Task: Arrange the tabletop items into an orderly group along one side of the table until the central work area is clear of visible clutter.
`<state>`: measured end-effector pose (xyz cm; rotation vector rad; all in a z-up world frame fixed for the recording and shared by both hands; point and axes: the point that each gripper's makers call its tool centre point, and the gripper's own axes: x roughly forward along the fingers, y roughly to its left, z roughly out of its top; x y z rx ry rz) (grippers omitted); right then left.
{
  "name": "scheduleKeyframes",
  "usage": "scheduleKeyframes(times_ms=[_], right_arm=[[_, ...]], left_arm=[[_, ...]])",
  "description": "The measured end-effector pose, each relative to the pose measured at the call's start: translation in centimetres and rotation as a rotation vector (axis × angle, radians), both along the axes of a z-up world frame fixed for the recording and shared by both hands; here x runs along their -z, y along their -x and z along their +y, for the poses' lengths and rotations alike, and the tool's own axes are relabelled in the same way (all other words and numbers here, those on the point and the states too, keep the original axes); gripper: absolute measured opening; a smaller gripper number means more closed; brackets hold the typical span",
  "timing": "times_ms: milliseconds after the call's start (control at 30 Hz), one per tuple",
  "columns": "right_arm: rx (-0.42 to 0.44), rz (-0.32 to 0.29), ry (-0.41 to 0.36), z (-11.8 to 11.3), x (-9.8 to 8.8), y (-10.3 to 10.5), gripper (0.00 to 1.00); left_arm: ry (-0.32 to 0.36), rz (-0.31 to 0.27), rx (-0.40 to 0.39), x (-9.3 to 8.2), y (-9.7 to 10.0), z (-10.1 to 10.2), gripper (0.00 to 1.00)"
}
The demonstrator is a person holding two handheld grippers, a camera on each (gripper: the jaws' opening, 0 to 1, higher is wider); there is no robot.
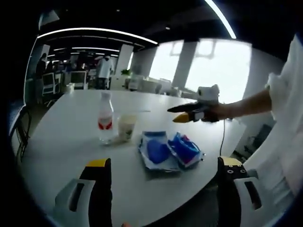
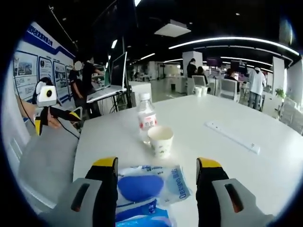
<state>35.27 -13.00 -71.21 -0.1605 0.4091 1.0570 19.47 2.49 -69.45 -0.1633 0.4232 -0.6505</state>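
On the white table (image 1: 61, 137) a clear water bottle (image 1: 105, 120) with a red label stands next to a paper cup (image 1: 126, 126). Two blue-and-white packets (image 1: 158, 150) lie just right of them, near the table's edge. My left gripper (image 1: 164, 163) is open, hanging short of the packets. My right gripper (image 2: 156, 163) is open too, its jaws to either side of the nearer packet (image 2: 147, 184) and above it. Beyond that packet stand the cup (image 2: 161, 141) and the bottle (image 2: 147, 120). A hand holds the right gripper (image 1: 187, 113) over the table's far right side.
A long white strip (image 2: 232, 137) lies on the table to the right of the cup. Small cups (image 2: 201, 91) stand at the far end. Desks with monitors (image 2: 116, 71), chairs and standing people (image 1: 103, 71) surround the table. The left gripper (image 2: 57, 116) is off the table's left edge.
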Motion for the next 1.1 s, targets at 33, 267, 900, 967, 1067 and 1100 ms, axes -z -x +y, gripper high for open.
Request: scheduleKeyframes(times_ms=[33, 267, 900, 967, 1067, 1100], right_arm=[[0.000, 0.001, 0.000, 0.0, 0.0, 0.1, 0.65], [0.020, 0.003, -0.032, 0.1, -0.4, 0.1, 0.64], [0.141, 0.016, -0.055, -2.4, -0.9, 2.2, 0.62], [0.164, 0.020, -0.053, -3.0, -0.7, 2.7, 0.62], [0.200, 0.029, -0.041, -3.8, -0.4, 3.7, 0.62], [0.214, 0.036, -0.037, -4.1, -0.2, 4.1, 0.62]], left_arm=[[0.002, 0.000, 0.000, 0.0, 0.0, 0.0, 0.89], [0.010, 0.007, -0.002, 0.2, 0.3, -0.1, 0.89], [0.042, 0.031, 0.091, 0.7, 0.5, -1.8, 0.88], [0.044, 0.038, 0.114, 0.9, 0.6, -2.3, 0.88], [0.042, 0.052, 0.149, 1.4, 0.7, -2.7, 0.87], [0.047, 0.058, 0.157, 1.6, 0.7, -2.8, 0.86]])
